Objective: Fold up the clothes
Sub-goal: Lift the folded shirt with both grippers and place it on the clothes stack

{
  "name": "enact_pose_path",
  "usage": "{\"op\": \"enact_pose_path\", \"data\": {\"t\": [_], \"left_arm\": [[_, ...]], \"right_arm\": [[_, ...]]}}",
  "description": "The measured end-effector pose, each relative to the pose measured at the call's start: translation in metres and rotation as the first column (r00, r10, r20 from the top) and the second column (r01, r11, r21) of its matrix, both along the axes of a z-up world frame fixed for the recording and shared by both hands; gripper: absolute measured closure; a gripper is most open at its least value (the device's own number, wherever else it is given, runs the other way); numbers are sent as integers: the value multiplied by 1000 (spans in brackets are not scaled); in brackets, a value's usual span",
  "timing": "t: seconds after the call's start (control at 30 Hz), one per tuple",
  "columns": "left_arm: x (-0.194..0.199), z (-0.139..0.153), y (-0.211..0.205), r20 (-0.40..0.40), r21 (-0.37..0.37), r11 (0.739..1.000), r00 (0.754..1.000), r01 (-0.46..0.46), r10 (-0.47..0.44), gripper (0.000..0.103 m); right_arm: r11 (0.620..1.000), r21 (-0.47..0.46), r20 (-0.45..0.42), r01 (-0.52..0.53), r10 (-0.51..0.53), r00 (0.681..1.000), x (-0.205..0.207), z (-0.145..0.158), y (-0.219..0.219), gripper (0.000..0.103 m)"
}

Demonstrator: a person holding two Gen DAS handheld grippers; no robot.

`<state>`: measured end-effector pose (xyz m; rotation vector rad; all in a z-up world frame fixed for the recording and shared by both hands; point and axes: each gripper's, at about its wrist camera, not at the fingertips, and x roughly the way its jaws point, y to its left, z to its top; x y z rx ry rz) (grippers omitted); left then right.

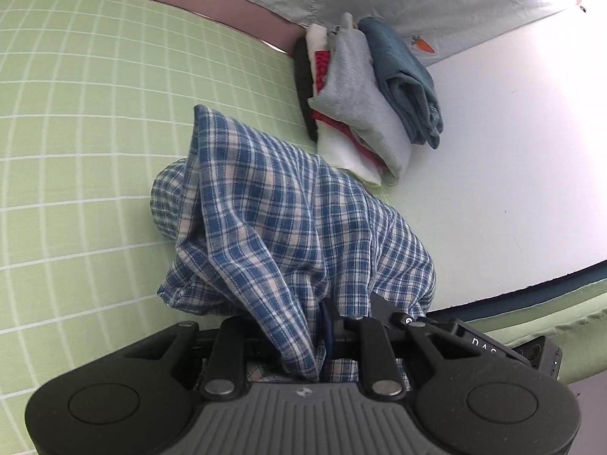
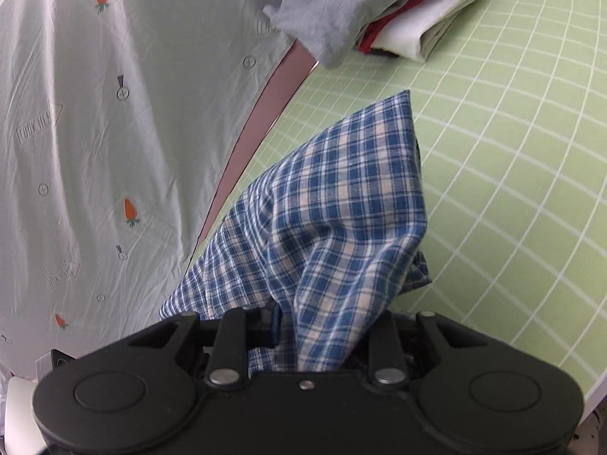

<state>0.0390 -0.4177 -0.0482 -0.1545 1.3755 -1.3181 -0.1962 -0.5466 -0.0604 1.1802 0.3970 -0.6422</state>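
**Onlooker A:** Two hand-held grippers lift a blue plaid shirt (image 1: 288,220) off the green grid mat (image 1: 76,121). Its far end rests bunched on the mat; the near end is drawn up taut into both tools. What could spoil this, to your eye?

**Onlooker B:** The hanging cloth, I judge. Only small pinches hold it, and the fabric droops in loose folds between them. If the two hands drift apart unevenly, the shirt may twist and land crooked. A thin pinch could also slip free under the garment's own weight.

**Onlooker A:** And the stack of folded clothes (image 1: 364,91) beyond?

**Onlooker B:** Near the shirt's far edge. A wide swing could drag the plaid across it and topple the grey and blue pieces on top. The pale carrot-print sheet (image 2: 95,132) beside the mat could catch a trailing corner too.

**Onlooker A:** How do the tongs stand?

**Onlooker B:** The left gripper (image 1: 334,326) is nearly closed, clamped on a gathered ridge of plaid that runs down between its fingers. The right gripper (image 2: 288,326) is likewise drawn in tight, with a thick fold of the same shirt pinched in its jaws. Neither touches the mat or the stack, as far as these views show.

**Onlooker A:** Any fingertip visible?

**Onlooker B:** Barely. Cloth drapes over both, so I cannot tell how deep either bite goes.
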Motion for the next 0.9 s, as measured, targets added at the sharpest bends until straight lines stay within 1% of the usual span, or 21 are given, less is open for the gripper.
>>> {"op": "enact_pose_path", "data": {"t": [0.1,0.23,0.4,0.5,0.57,0.67,0.7,0.73,0.8,0.83,0.87,0.9], "left_arm": [[-29,6,-50,-1,-26,1000,1000,-15,15,80],[-62,21,-118,-7,-70,997,999,-41,41,81],[-86,62,-208,16,-167,984,998,-60,63,81],[-83,95,-257,61,-238,969,995,-60,77,81],[-70,117,-286,91,-286,956,991,-64,94,81],[-42,146,-331,108,-350,932,985,-92,138,80],[-29,151,-348,110,-359,926,980,-114,164,80],[-17,152,-362,128,-355,924,972,-139,195,77],[11,151,-393,201,-316,923,935,-221,292,74],[22,146,-405,238,-282,923,913,-262,332,74],[34,139,-416,262,-251,923,897,-292,355,74],[45,133,-426,279,-224,922,885,-316,372,74]], "right_arm": [[1000,-21,17,10,-10,1000,-30,5,-44,76],[998,-57,21,-20,21,1000,-64,21,-115,76],[986,-151,39,-74,80,996,-101,59,-205,76],[972,-210,73,-105,123,990,-110,89,-261,76],[958,-258,95,-128,157,983,-107,110,-296,76],[921,-357,120,-154,209,971,-88,147,-351,76],[907,-389,127,-158,223,967,-81,157,-368,76],[893,-420,130,-160,234,963,-71,168,-386,75],[858,-490,95,-154,228,969,-45,181,-419,65],[838,-525,60,-146,208,976,-32,184,-433,49],[818,-559,2,-137,167,986,-17,183,-445,35],[792,-596,-71,-137,117,991,-3,181,-453,34]]}}
